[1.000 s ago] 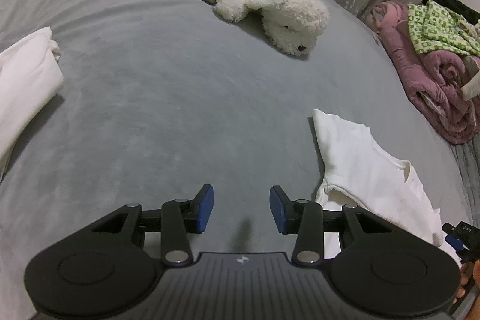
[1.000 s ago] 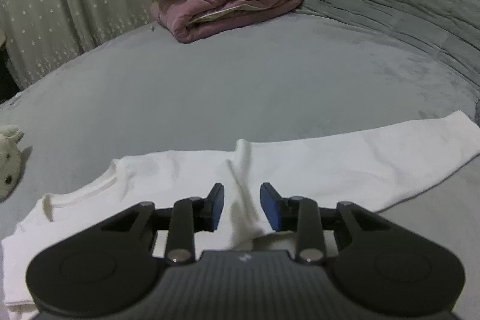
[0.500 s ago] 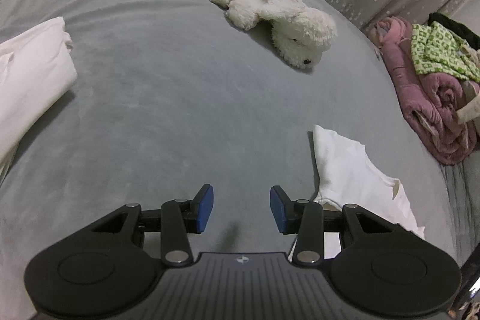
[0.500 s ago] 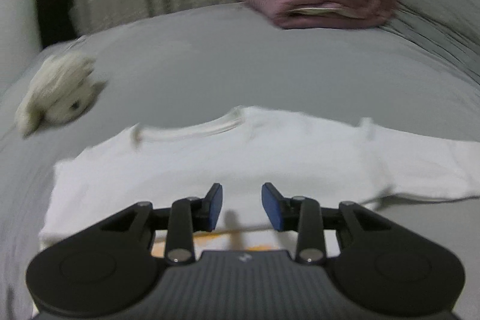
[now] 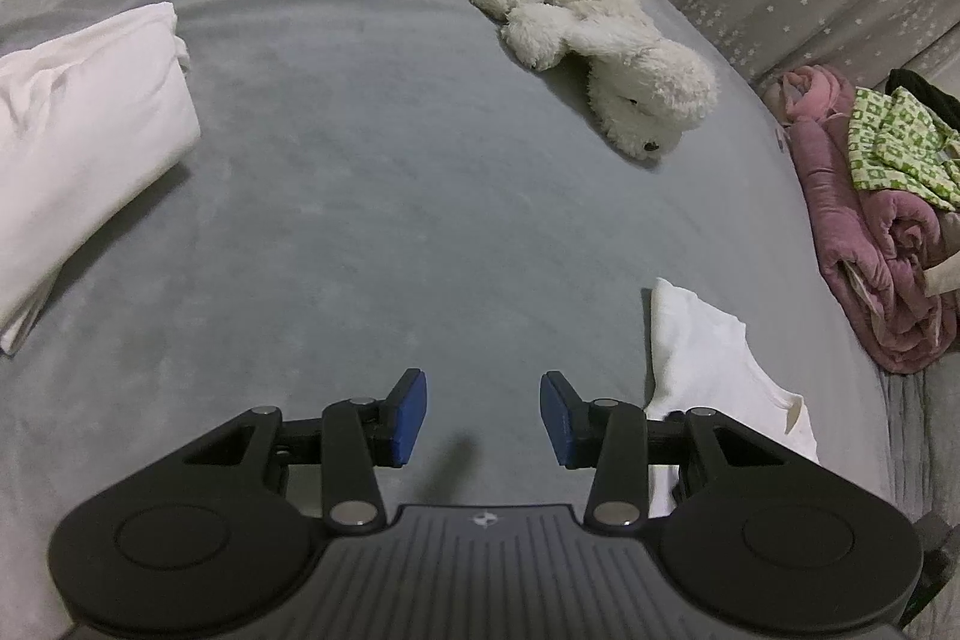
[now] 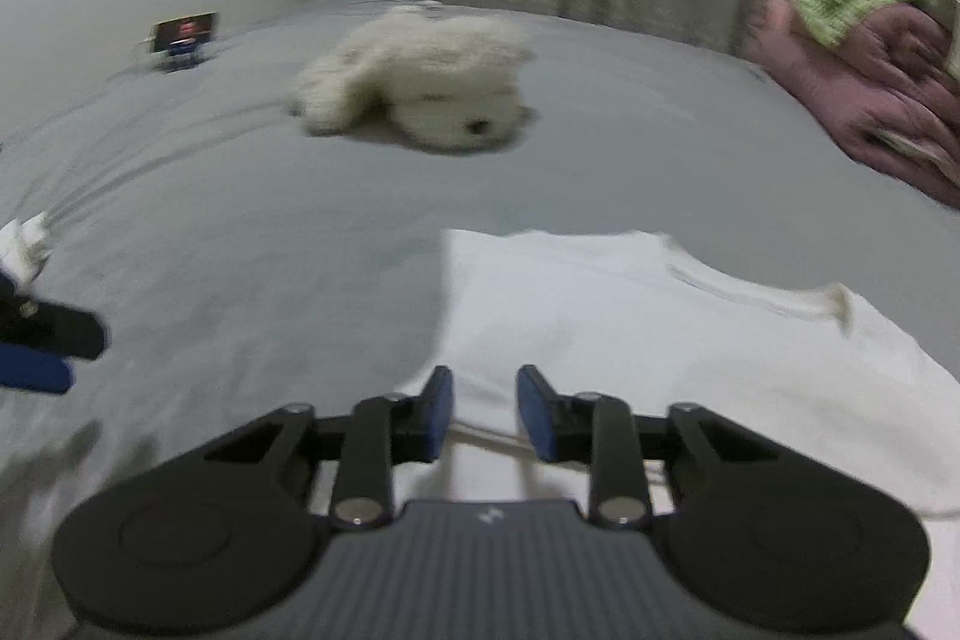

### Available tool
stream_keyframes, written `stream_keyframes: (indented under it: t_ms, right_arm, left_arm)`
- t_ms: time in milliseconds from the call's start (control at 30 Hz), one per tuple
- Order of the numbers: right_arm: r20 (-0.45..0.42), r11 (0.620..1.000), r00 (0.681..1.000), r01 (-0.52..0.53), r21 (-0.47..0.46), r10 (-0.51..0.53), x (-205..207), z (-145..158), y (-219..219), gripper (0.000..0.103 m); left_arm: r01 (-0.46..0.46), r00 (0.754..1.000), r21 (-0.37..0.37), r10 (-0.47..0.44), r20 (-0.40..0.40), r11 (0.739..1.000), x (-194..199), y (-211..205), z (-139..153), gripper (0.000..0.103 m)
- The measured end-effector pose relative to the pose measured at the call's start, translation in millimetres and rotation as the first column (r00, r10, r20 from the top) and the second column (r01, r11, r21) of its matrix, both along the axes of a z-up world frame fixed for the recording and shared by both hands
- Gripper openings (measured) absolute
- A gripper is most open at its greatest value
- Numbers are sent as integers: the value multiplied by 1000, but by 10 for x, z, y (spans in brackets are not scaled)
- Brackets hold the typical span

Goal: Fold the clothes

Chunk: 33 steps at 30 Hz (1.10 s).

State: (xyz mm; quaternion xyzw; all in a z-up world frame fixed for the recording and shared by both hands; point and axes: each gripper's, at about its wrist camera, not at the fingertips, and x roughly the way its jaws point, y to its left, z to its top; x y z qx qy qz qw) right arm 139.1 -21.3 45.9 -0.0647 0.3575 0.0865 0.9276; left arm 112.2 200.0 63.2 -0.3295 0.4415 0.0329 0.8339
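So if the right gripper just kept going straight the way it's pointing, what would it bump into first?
Most likely the white shirt: the right gripper is open right over its near edge. Further along that line lies the plush dog, though blur makes depth uncertain.

Black claw (image 5: 483, 418) body, blue pads (silver screws).
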Motion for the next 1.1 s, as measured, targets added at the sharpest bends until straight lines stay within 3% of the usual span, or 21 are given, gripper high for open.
stream_keyframes:
  t_ms: [167,433,633,967,1100]
  right_arm:
    - [-70,999,997,-19,46,22,78,-130,57,8]
    - [-169,959,985,66,276,-19,200,-173,-239,6]
    - [-126,972,992,24,236,6,232,-69,-201,8]
    - [-129,989,992,1,147,18,757,-99,-24,11]
    - [-108,991,994,-11,132,25,882,-151,3,8]
  left_arm:
    - [-2,1000,0,2,-2,1000,4,11,-2,40]
    - [-1,1000,1,1,-6,1000,3,-5,-4,40]
    - [-3,1000,0,3,-7,1000,3,-11,-9,40]
    - [-9,1000,-19,9,-16,1000,34,16,-34,40]
    - [-15,1000,-22,14,-18,1000,53,33,-48,40]
